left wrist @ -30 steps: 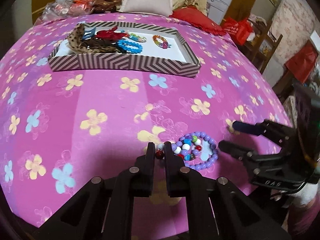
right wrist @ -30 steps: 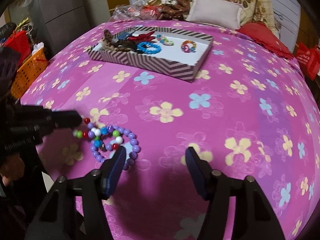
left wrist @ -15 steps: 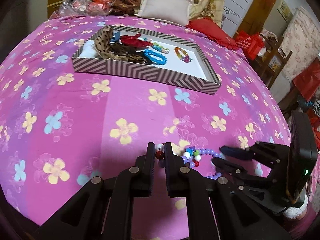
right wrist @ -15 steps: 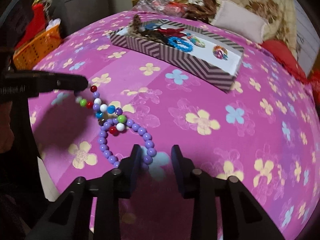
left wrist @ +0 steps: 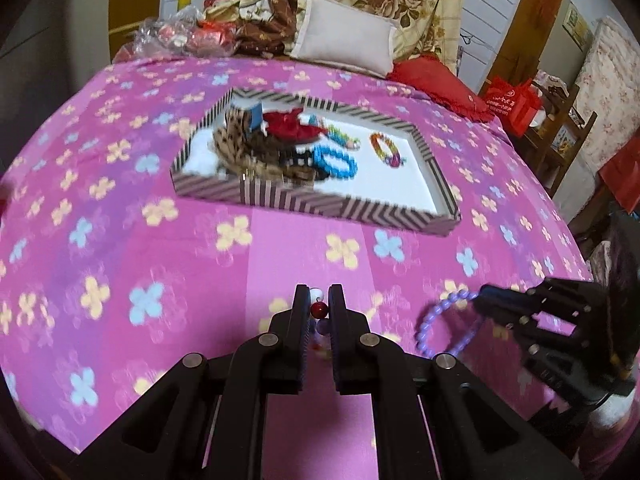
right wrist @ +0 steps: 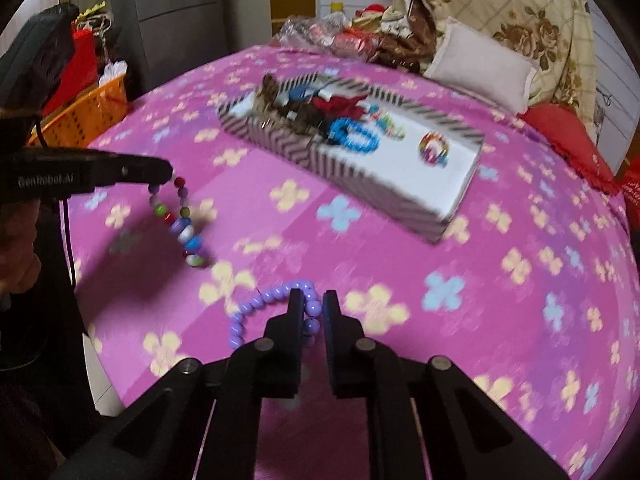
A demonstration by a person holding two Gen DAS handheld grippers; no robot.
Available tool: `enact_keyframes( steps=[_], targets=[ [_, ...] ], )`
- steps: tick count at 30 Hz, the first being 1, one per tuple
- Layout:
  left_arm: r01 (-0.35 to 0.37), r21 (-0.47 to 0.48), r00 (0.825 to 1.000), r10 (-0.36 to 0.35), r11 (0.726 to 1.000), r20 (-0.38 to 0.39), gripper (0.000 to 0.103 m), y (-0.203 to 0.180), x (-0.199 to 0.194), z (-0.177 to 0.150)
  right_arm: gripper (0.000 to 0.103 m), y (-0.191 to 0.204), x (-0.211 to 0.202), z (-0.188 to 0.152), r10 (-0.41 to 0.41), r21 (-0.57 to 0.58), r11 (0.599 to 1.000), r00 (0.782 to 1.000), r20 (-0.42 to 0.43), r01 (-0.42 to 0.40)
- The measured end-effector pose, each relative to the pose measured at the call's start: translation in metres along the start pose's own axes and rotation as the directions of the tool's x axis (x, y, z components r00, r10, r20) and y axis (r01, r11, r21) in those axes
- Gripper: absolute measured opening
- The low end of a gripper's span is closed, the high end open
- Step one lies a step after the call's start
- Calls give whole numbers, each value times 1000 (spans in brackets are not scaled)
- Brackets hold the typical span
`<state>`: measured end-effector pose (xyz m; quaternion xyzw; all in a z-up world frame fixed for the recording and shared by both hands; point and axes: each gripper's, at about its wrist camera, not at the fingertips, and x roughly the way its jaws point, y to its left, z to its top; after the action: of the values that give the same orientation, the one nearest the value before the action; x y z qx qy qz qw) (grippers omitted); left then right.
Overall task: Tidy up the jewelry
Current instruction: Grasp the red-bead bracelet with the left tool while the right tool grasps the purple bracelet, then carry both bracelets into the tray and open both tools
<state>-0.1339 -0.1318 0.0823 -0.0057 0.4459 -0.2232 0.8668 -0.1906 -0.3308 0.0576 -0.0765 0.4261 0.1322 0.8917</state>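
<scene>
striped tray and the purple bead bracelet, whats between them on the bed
Only bare pink flowered bedspread lies between the striped tray and the purple bead bracelet, seen in the right wrist view.

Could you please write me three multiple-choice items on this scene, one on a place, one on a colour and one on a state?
1. Where does the blue bracelet lie?
A. in the striped tray
B. on the white pillow
C. in the orange basket

2. What colour are the beads of the bracelet in the right gripper?
A. green
B. purple
C. black

3. In what state is the multicoloured bead bracelet at the left gripper?
A. lying flat on the bedspread
B. hanging from the closed fingers
C. resting in the tray

Answers:
1. A, it lies inside the tray beside the dark hair accessories.
2. B, the whole loop is pale purple.
3. B, the right wrist view shows it dangling above the bedspread from the gripper's tip.
</scene>
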Motion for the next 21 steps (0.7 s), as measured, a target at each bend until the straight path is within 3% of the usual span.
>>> enact_keyframes(
  steps=[10, 18, 21],
  targets=[
    [-26, 59, 999, 23, 998, 43, 13, -18, 5, 54, 9, -55, -13, 73, -72, 51, 996, 993, 95, 68],
    [-3, 86, 999, 0, 996, 34, 13, -53, 34, 101, 9, -82, 41, 106, 7, 144, 989, 997, 73, -18],
    [24, 101, 999, -28, 995, 40, 13, -68, 42, 114, 9, -92, 63, 109, 4, 163, 986, 999, 49, -13]
  ],
)
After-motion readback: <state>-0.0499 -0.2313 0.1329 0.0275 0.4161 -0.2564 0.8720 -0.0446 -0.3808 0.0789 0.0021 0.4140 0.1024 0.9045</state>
